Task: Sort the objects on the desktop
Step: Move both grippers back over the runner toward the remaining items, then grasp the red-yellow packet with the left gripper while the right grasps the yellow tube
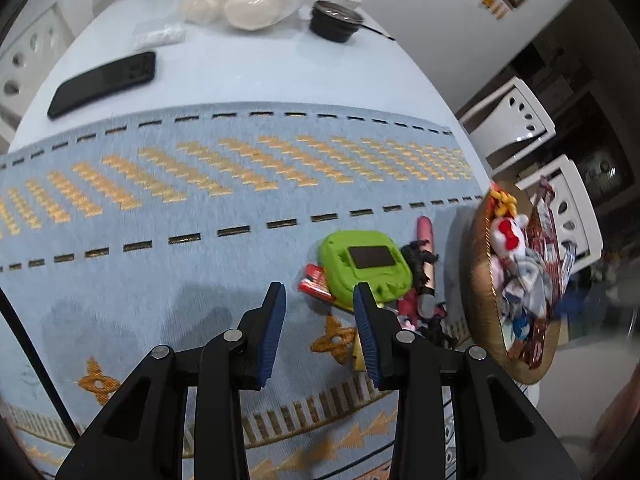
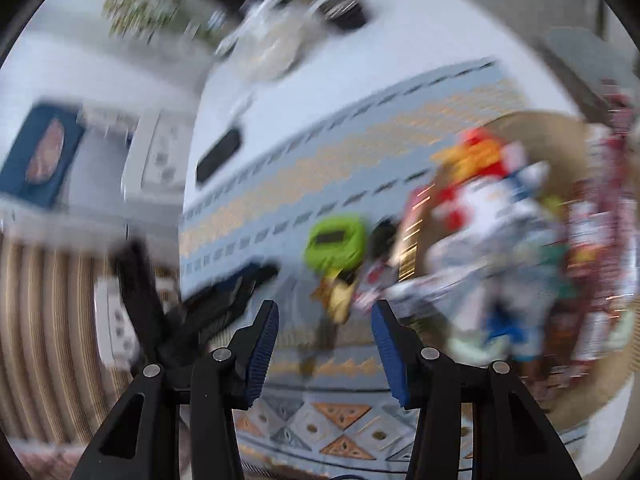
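Note:
In the left wrist view a green gadget [image 1: 364, 264] with a dark screen lies on the patterned blue cloth [image 1: 200, 208]. A red packet [image 1: 314, 280], a black toy figure [image 1: 420, 260] and a pink tube [image 1: 425, 236] crowd around it. My left gripper [image 1: 319, 292] hovers just in front of this pile, open, with only cloth showing between its blue pads. A round woven basket [image 1: 476, 280] full of toys and packets stands to the right. The right wrist view is blurred: my right gripper [image 2: 325, 312] is open and empty, short of the green gadget [image 2: 336, 246] and the basket [image 2: 532, 124].
A black phone [image 1: 102, 82] lies at the back left of the table. A black bowl [image 1: 336, 20] and a plastic bag of bread [image 1: 248, 0] sit at the far end. White chairs [image 1: 516, 120] stand beyond the table's right edge. The left gripper [image 2: 224, 292] shows as a dark blur.

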`<state>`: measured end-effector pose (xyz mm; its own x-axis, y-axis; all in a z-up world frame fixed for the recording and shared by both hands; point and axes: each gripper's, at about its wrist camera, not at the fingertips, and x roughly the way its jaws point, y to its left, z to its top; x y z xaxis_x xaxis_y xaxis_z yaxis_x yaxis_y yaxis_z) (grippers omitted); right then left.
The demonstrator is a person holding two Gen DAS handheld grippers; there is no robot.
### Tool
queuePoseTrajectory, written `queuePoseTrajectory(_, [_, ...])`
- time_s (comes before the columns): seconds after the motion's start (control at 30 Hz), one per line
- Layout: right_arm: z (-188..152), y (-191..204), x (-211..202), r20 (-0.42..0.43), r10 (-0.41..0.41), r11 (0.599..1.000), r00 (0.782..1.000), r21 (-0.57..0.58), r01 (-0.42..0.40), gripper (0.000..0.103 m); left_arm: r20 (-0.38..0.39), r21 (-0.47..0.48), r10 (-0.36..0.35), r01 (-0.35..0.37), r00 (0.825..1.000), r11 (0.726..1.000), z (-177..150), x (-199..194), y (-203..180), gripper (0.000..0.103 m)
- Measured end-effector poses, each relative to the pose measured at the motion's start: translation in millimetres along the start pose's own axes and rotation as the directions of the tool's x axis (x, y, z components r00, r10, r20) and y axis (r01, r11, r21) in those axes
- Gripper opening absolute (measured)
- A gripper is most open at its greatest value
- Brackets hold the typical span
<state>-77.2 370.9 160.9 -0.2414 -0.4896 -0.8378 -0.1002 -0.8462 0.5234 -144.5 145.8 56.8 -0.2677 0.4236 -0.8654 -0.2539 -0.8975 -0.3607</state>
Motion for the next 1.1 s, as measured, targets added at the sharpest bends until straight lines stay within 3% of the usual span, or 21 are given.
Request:
queuePoseTrajectory(0.17, [-27, 21, 88, -0.135, -0.026, 0.999, 0.990, -0.051, 0.019, 0.047, -0.001, -0.041, 0.007, -0.007, 1.000, 0.999, 3, -1, 20, 0.032])
queuePoseTrajectory(0.27, [-36, 11, 127, -0.093, -0.174, 0.985, 0.980, -0.036, 0.171, 0.047, -0.014, -0.047, 0.006, -0.007, 1.000, 0.999, -2, 0, 29, 0.032])
queuePoseTrajectory(0.37, [-32, -3, 138, -0.064, -0.177, 0.983, 0.982, 0.030, 0.179, 0.047, -0.034, -0.057, -0.001, -0.001, 0.999, 0.998, -9, 3, 36, 0.032])
queuePoseTrajectory(0.53, [-17, 5, 144, -0.003, -0.212, 0.977, 0.977, 0.028, 0.212, 0.047, -0.053, -0.077, -0.005, 0.001, 0.999, 0.997, -16, 11, 45, 0.032])
queuePoseTrajectory(0.67, [-8, 21, 150, 0.092, -0.300, 0.952, 0.949, -0.036, 0.304, 0.048, -0.045, -0.101, -0.009, 0.004, 0.999, 0.995, -15, 10, 52, 0.032])
queuePoseTrajectory(0.73, [-7, 34, 157, 0.139, -0.347, 0.918, 0.928, -0.152, 0.366, 0.048, -0.039, -0.123, -0.009, 0.005, 0.999, 0.992, -15, 8, 57, 0.032])
queuePoseTrajectory(0.77, [-7, 37, 160, 0.156, -0.360, 0.901, 0.920, -0.197, 0.386, 0.047, -0.034, -0.135, -0.007, 0.002, 0.999, 0.991, -16, 7, 61, 0.032])
queuePoseTrajectory(0.8, [-7, 41, 163, 0.174, -0.367, 0.884, 0.914, -0.240, 0.401, 0.037, -0.030, -0.145, -0.004, 0.000, 1.000, 0.989, -16, 5, 64, 0.032])
queuePoseTrajectory(0.83, [-8, 43, 164, 0.176, -0.361, 0.881, 0.916, -0.258, 0.397, 0.032, -0.025, -0.160, -0.001, -0.003, 1.000, 0.987, -17, 3, 68, 0.032])
queuePoseTrajectory(0.87, [-7, 44, 164, 0.160, -0.329, 0.893, 0.931, -0.268, 0.362, 0.024, -0.022, -0.173, 0.001, -0.005, 1.000, 0.985, -19, 1, 73, 0.032])
queuePoseTrajectory(0.97, [-4, 37, 163, 0.053, -0.148, 0.961, 0.988, -0.229, 0.156, 0.023, -0.026, -0.199, 0.010, -0.015, 1.000, 0.980, -26, -1, 83, 0.032])
queuePoseTrajectory(1.03, [-7, 41, 163, 0.006, -0.061, 0.970, 0.998, -0.235, 0.060, 0.022, -0.036, -0.218, 0.016, -0.023, 0.999, 0.976, -32, -2, 90, 0.032])
queuePoseTrajectory(1.1, [-11, 48, 165, -0.017, -0.032, 0.966, 0.999, -0.258, 0.026, 0.021, -0.042, -0.235, 0.014, -0.023, 0.999, 0.972, -37, -2, 94, 0.032])
